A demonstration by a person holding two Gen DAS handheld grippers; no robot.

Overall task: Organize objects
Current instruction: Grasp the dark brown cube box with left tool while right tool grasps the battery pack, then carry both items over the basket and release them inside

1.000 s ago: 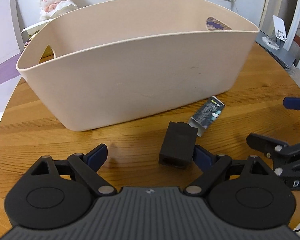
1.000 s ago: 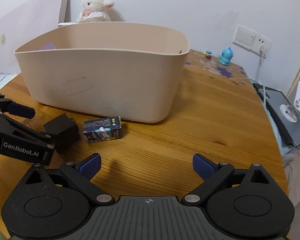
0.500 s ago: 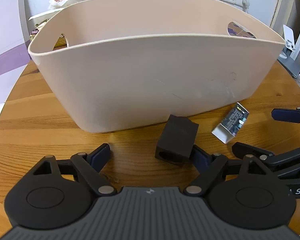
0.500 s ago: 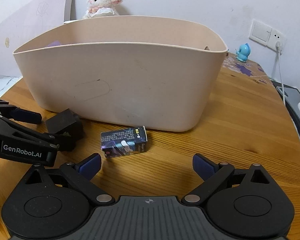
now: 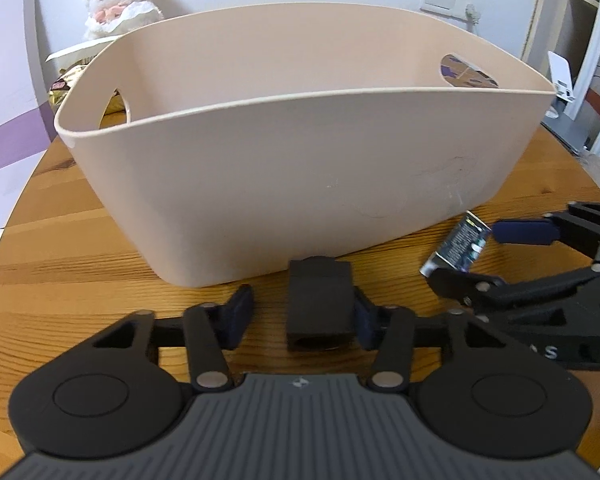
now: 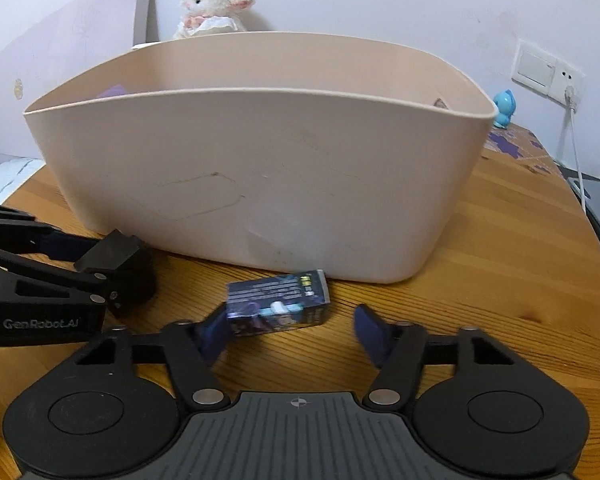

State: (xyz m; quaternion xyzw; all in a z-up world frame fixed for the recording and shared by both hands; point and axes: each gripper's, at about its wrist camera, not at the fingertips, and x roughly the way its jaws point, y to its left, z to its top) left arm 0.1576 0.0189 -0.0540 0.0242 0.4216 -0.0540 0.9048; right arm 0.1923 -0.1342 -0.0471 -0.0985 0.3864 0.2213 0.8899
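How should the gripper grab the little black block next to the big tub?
Pinch the black block across its two long flat sides, coming in low from the front. It lies flat on the table, its length pointing at the beige tub, and already sits between the left gripper's open fingers, touching the right one.

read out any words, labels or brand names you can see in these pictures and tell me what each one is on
"GenRobot.AI": white lettering on the side of the left gripper, seen from the right wrist camera.
"S": the one white letter showing on the side of the right gripper, seen from the left wrist camera; the rest is cut off.
The small printed box carries print, but it is too small and blurred to read.
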